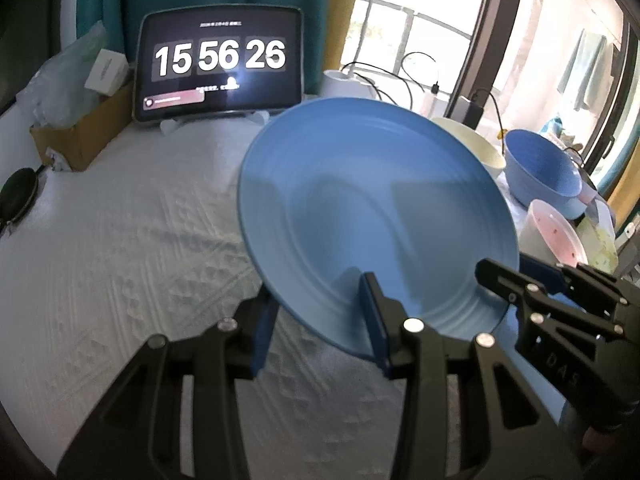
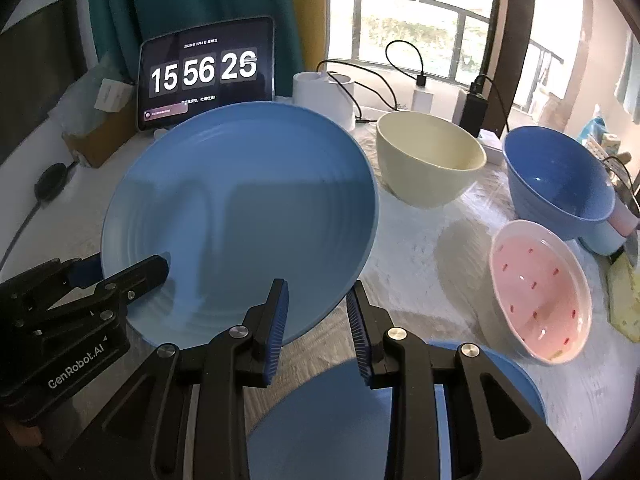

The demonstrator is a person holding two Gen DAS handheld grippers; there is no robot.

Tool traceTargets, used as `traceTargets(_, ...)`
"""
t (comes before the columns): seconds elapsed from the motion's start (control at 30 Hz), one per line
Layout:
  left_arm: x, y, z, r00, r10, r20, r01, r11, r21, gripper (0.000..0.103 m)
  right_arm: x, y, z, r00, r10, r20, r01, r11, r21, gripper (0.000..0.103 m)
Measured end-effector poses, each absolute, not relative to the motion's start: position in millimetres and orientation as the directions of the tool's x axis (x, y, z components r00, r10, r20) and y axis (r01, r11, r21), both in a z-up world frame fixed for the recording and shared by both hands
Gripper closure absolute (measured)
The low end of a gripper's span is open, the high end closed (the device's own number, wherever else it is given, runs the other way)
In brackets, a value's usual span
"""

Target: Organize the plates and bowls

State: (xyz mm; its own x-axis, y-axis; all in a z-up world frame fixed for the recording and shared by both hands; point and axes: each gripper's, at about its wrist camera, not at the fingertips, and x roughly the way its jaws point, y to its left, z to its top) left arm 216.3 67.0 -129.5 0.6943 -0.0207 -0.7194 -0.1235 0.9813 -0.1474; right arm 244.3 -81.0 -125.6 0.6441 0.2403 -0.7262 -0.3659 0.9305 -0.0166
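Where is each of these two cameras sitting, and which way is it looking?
Left wrist view: on the left gripper, looking down along its fingers at the tilted blue plate it clamps; the right gripper enters at the right.
Right wrist view: on the right gripper, facing the same plate, the cream bowl and the pink bowl; the left gripper shows at the left.
Shared: plate, bowls, tablet clock.

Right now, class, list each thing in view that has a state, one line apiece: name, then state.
Blue plate: tilted, lifted off the table, gripped at its near rim.
Left hand-held gripper: shut on blue plate.
Right hand-held gripper: shut on blue plate.
Cream bowl: upright, empty.
Blue bowl: tilted, empty.
Pink bowl: tilted, empty.
Tablet: on, showing a clock.
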Motion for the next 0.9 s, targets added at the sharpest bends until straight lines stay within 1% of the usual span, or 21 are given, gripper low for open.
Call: traceTargets(0.9,186.1,25.1,-120.2,0.684,-0.057,-0.727,-0.056,0.99,-0.13,0.061,204.4,-123.2,-125.6,0.669,0.233,-0.706,-0.305,0.952,0.025,0.071)
